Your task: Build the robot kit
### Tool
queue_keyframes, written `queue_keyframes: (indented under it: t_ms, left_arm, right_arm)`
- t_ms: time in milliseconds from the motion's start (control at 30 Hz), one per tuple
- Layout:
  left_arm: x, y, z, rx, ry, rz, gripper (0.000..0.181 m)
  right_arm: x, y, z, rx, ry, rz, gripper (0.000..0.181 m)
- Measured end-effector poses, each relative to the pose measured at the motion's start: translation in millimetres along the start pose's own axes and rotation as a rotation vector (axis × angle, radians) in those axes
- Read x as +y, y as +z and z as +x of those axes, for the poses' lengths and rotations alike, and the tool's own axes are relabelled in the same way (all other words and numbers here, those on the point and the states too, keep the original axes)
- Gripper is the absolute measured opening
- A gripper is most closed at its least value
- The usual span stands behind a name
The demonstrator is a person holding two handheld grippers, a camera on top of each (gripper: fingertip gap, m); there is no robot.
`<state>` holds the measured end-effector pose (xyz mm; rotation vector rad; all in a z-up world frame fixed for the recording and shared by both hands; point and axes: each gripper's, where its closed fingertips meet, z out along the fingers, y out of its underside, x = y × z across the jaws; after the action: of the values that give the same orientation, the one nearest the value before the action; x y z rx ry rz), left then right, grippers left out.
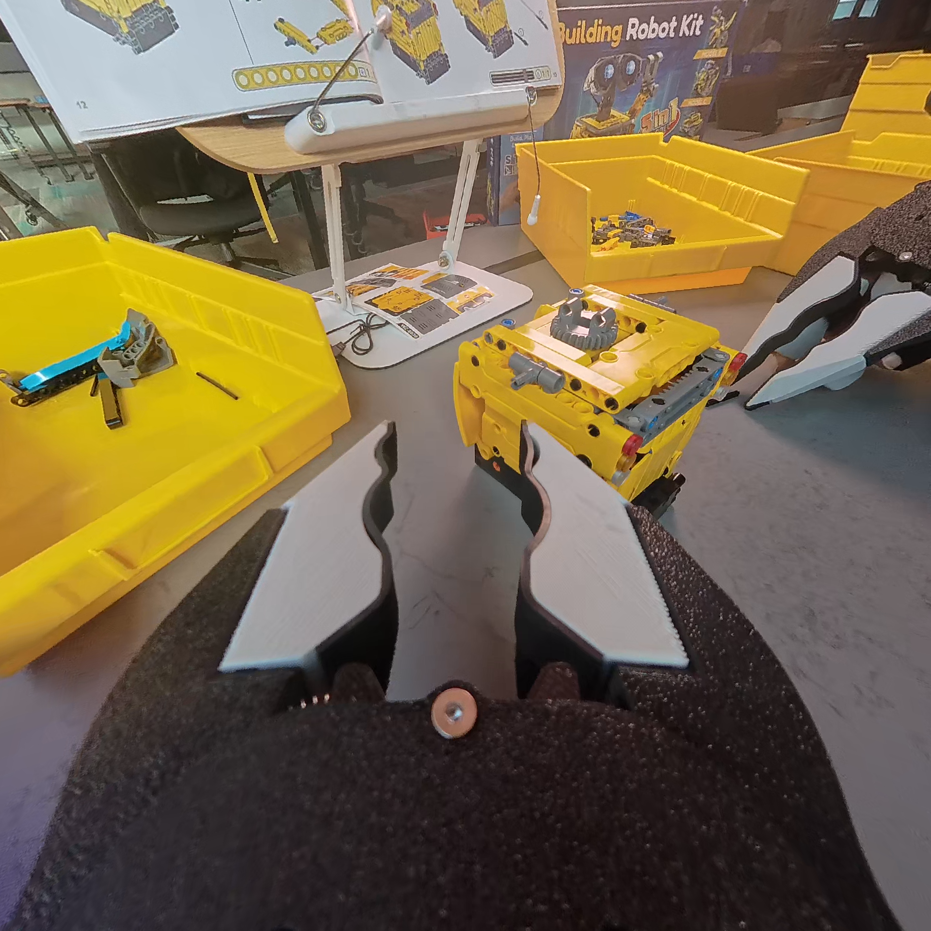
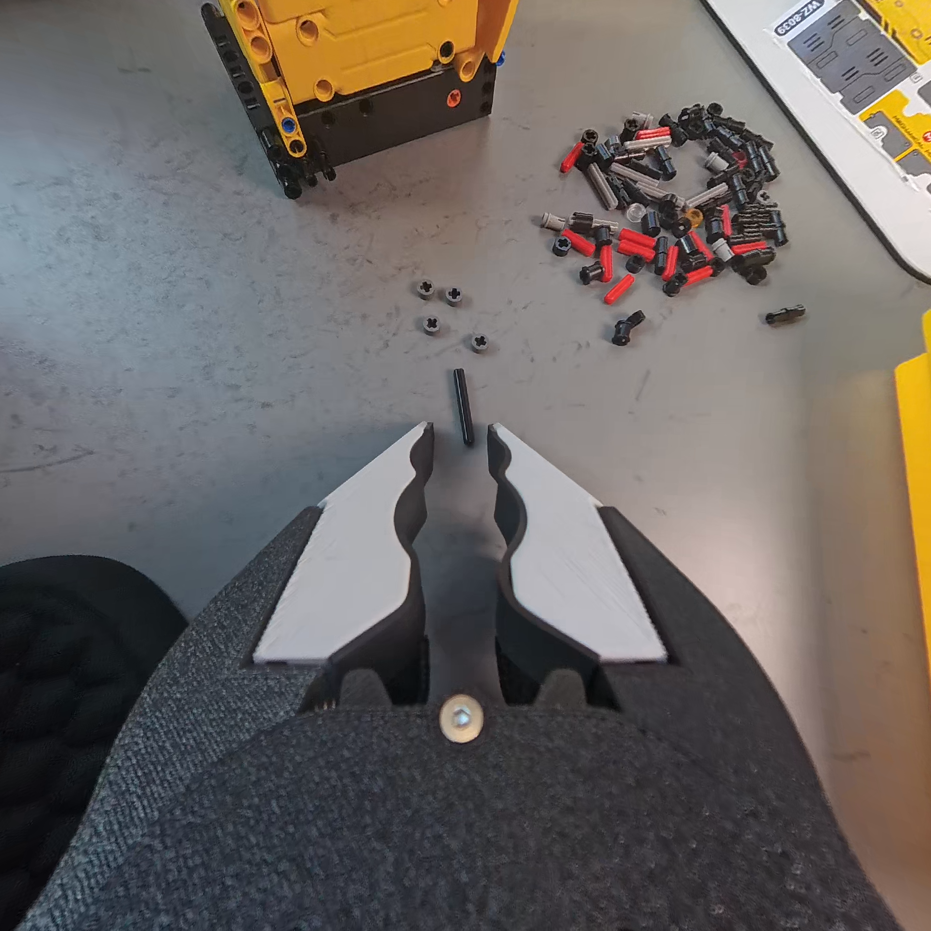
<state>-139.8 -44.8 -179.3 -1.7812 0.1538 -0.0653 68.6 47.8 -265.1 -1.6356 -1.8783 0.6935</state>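
Note:
A yellow brick-built block [image 1: 584, 388] with a grey gear [image 1: 583, 330] on top stands on the grey table; its lower part shows in the right wrist view [image 2: 362, 75]. My left gripper [image 1: 456, 436] is open and empty, its right finger just in front of the block's near corner. My right gripper [image 2: 459, 428] is open and empty, low over the table, with the near end of a thin black axle [image 2: 462, 406] lying between its fingertips. It also shows at the right of the left wrist view [image 1: 745, 388]. Several small grey bushes [image 2: 452, 315] lie beyond the axle.
A heap of red, black and grey pins [image 2: 675, 211] lies to the right. A yellow bin [image 1: 151, 418] with a blue beam and grey parts sits left; another yellow bin [image 1: 655, 216] with parts is behind. A book stand [image 1: 403, 312] holds an instruction booklet [image 1: 282, 55]. The left gripper's tips are roughly 25 cm from the right gripper's.

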Motion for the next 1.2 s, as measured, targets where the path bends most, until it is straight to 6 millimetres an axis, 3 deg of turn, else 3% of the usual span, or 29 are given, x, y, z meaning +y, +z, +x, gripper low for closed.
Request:
queue_keyframes:
  t_ms: [100, 167, 433, 567, 800, 1033, 1200]
  left_arm:
    - [1, 1, 1, 0.007, 0.001, -0.007, 0.048]
    - [1, 1, 2, 0.011, 0.002, -0.006, 0.048]
    - [5, 5, -2, -0.010, -0.003, -0.019, 0.046]
    - [3, 5, -8, -0.039, -0.012, -0.010, 0.045]
    - [4, 5, -13, -0.099, 0.007, -0.017, 0.045]
    - [5, 7, -15, -0.132, 0.049, -0.029, 0.045]
    - [6, 7, -16, -0.150, 0.063, -0.032, 0.045]
  right_arm:
    - [-2, 2, -1, -0.005, 0.012, -0.003, 0.016]
    - [-4, 5, -7, -0.022, 0.011, -0.012, 0.003]
    - [-7, 5, -9, 0.058, -0.070, -0.023, 0.003]
    - [-21, 5, -12, 0.123, -0.129, 0.058, 0.003]
    - [-48, -33, 10, 0.322, -0.054, 0.323, 0.003]
    - [-68, -68, 9, 0.434, -0.059, 0.504, 0.003]
    - [-76, -83, 7, 0.511, -0.064, 0.598, 0.003]
